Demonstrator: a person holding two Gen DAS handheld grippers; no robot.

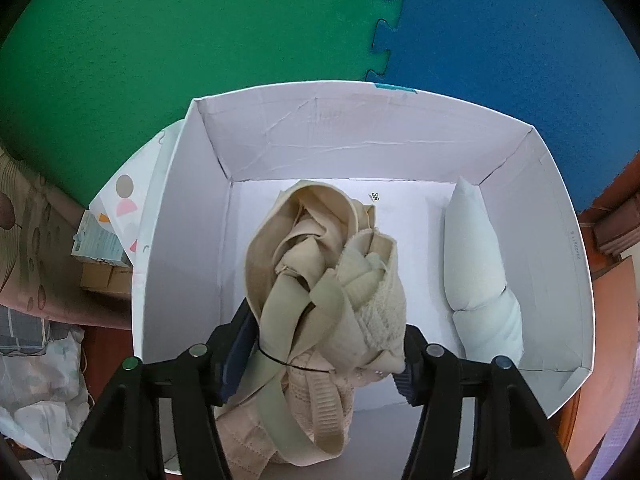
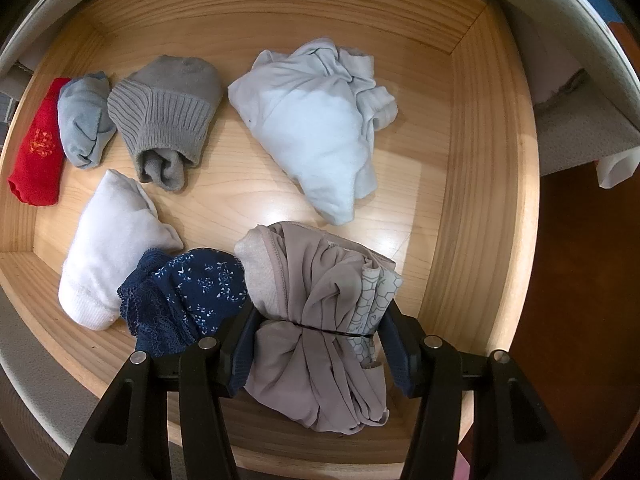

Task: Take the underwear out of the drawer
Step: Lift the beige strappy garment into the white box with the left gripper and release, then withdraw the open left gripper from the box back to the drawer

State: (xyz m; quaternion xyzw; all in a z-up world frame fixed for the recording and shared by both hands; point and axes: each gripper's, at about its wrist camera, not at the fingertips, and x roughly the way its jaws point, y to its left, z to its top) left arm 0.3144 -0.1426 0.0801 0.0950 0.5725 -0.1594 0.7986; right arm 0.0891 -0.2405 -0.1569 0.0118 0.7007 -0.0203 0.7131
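Note:
A crumpled beige bra bundle [image 1: 320, 280] sits between the fingers of my left gripper [image 1: 328, 320], inside a white cardboard box [image 1: 180, 208]. Both pads touch its sides, so the gripper is shut on it. A rolled pale blue garment [image 1: 476, 264] lies along the box's right wall. In the right wrist view, my right gripper [image 2: 320, 316] points down into a wooden drawer [image 2: 480, 160] and is shut on a folded taupe underwear bundle [image 2: 316, 280]. Navy floral lace underwear [image 2: 188, 296] lies just left of that bundle.
The drawer also holds a pale blue garment [image 2: 320, 128], a grey ribbed sock roll [image 2: 168, 116], a white sock roll [image 2: 112, 244], a blue-grey roll [image 2: 84, 120] and a red one [image 2: 38, 144]. Green [image 1: 200, 40] and blue [image 1: 500, 32] foam mats lie beyond the box.

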